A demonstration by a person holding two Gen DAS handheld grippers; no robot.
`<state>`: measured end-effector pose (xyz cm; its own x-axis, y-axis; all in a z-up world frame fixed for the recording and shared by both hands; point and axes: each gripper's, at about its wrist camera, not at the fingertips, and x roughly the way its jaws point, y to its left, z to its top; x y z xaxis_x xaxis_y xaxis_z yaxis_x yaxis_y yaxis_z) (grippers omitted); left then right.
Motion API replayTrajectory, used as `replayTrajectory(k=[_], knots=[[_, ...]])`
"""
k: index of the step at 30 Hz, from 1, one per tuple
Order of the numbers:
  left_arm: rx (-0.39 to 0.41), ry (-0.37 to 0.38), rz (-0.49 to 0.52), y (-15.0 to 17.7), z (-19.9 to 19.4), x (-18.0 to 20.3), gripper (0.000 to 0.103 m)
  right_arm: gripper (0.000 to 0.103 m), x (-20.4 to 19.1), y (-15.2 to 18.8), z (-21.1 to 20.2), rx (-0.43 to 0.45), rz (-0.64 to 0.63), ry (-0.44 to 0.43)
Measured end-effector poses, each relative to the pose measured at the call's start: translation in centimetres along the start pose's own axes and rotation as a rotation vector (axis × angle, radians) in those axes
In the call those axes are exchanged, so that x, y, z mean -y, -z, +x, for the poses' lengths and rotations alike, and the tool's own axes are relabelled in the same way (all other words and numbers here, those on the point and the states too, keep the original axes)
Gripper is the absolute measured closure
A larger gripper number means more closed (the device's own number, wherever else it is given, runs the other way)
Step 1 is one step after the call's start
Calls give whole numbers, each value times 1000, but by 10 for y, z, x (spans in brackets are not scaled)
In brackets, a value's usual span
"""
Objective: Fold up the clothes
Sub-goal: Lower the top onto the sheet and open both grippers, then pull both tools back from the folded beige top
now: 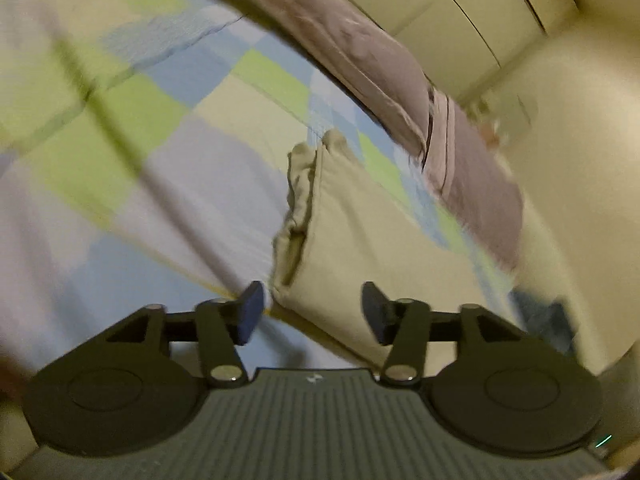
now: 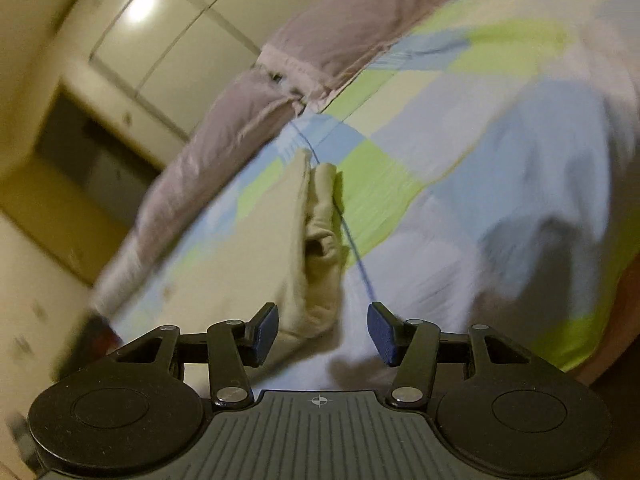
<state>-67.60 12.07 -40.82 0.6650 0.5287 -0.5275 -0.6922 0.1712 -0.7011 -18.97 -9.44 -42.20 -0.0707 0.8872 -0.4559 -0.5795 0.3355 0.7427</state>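
On the checked bedspread [image 1: 168, 128] lies the folded beige garment [image 1: 360, 216] (edges blurred); my left gripper [image 1: 312, 312] and right gripper [image 2: 323, 330] hover spread, holding nothing.

a checked bedspread [image 1: 168, 184] in green, blue and cream; mauve pillows [image 1: 360, 52] beside pale cupboards [image 2: 168, 40].

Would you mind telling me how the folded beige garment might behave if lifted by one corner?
The beige garment is probably floppy: its bunched edge sags in soft wrinkles. Its stacked layers would likely unfold, since nothing pins them. It looks light, barely denting the checked bedspread.
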Motion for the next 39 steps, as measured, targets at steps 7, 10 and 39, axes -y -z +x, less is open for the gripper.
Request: replayTrajectory(k=[7, 10, 39], knots=[[-28, 19, -11, 4, 24, -6, 101, 97, -4, -1, 23, -13, 33, 34], [-17, 8, 55, 0, 24, -6, 101, 98, -11, 2, 23, -26, -43, 89], [83, -300, 632, -5, 59, 67, 97, 63, -90, 45, 76, 15, -742, 380]])
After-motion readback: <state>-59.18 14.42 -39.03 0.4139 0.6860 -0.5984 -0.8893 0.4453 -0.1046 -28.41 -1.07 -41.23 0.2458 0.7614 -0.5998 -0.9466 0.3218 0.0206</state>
